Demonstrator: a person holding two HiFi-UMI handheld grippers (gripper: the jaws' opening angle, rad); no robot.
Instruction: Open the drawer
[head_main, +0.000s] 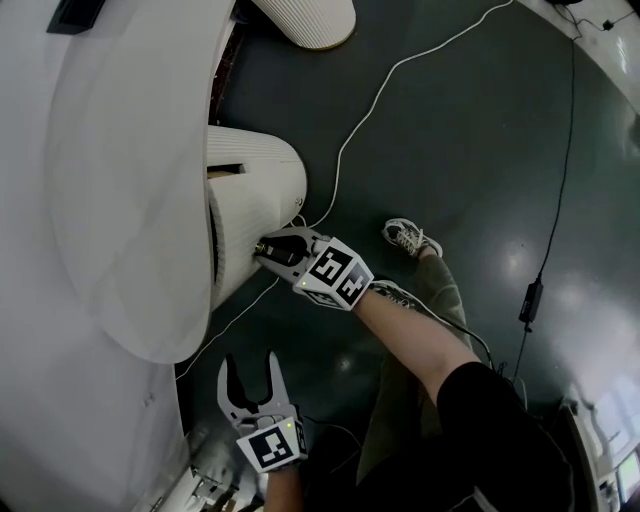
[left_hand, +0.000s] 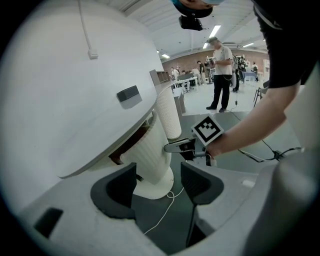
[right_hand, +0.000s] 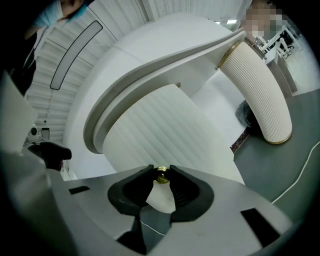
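Right hand-held gripper (head_main: 266, 250) clamped on small brass knob (right_hand: 160, 173) of ribbed, rounded drawer (head_main: 262, 185) under edge of white worktop (head_main: 110, 200). Grasp done. Brown gap at drawer top suggests pull barely begun; most of travel left. Right forearm reaches in nearly level. Left hand-held gripper (head_main: 250, 372) idle, jaws apart and empty, low beside worktop, angled down.

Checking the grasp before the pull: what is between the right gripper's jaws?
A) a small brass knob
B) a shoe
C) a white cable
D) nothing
A: the right gripper view shows the right gripper clamped on the small brass knob of the ribbed drawer.
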